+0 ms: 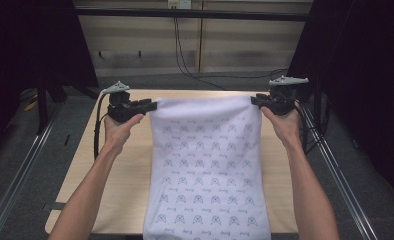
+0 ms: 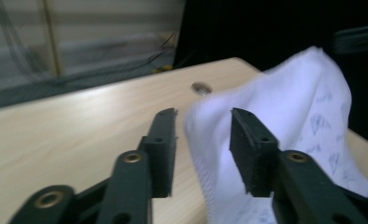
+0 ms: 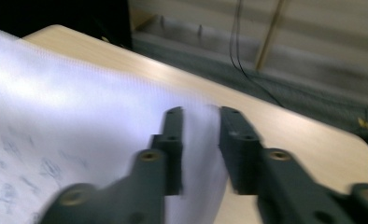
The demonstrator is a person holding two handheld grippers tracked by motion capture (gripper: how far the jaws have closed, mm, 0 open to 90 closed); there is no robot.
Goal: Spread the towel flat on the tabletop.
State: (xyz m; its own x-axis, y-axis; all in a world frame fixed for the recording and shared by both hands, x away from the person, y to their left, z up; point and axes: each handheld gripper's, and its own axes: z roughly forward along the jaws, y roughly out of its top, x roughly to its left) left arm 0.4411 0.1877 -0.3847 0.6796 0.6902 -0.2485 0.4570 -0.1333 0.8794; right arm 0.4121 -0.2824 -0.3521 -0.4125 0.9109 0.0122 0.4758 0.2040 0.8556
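Both hand-held grippers, left and right, stand released at the cloth's far corners; it may slump and wrinkle near the bench's far edge.

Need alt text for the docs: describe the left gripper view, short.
Two black jaws of the left gripper stand apart around the hemmed corner of a white cloth with a faint blue print, not pressing it. The cloth lies on a light wooden table, dark background behind.

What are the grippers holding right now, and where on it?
Nothing is clamped: both grippers' jaws stand apart, with a far corner of the white cloth between them, left gripper, right gripper.
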